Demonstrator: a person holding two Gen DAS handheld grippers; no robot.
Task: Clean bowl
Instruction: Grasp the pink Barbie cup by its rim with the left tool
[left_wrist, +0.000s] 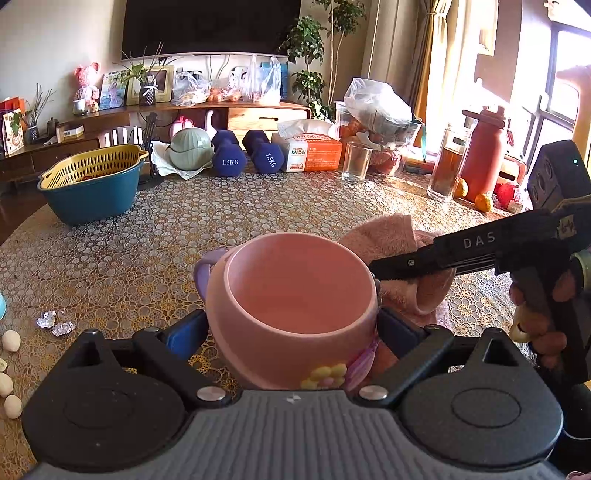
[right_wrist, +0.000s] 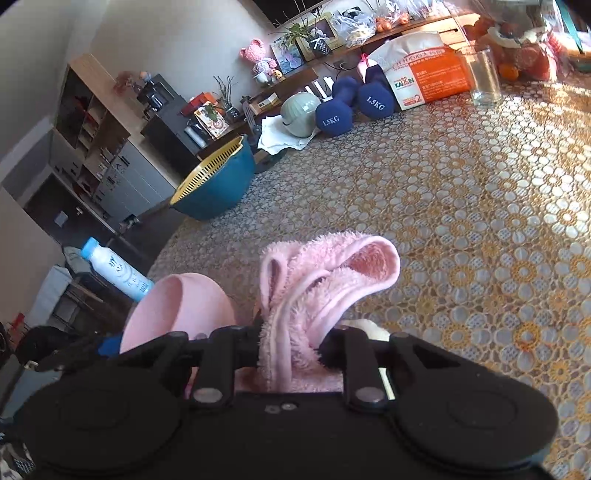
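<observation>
A pink bowl (left_wrist: 295, 295) with a lilac handle and flower decoration sits between the blue pads of my left gripper (left_wrist: 291, 328), which is shut on its sides. The bowl's inside looks bare. Its rim also shows in the right wrist view as the pink bowl (right_wrist: 177, 306) at lower left. My right gripper (right_wrist: 291, 350) is shut on a fluffy pink cloth (right_wrist: 321, 273), which bunches up out of the jaws. In the left wrist view the right gripper (left_wrist: 384, 271) reaches in from the right, with the pink cloth (left_wrist: 391, 236) just beyond the bowl's right rim.
A round table with a lace-pattern cover (left_wrist: 184, 236) holds a blue basin with yellow strainer (left_wrist: 92, 184), two blue dumbbells (left_wrist: 243, 151), an orange box (left_wrist: 314, 151), a clear glass (left_wrist: 356, 162), a tall jar (left_wrist: 447, 166) and a red bottle (left_wrist: 484, 155). Foil scraps (left_wrist: 55, 323) lie at left.
</observation>
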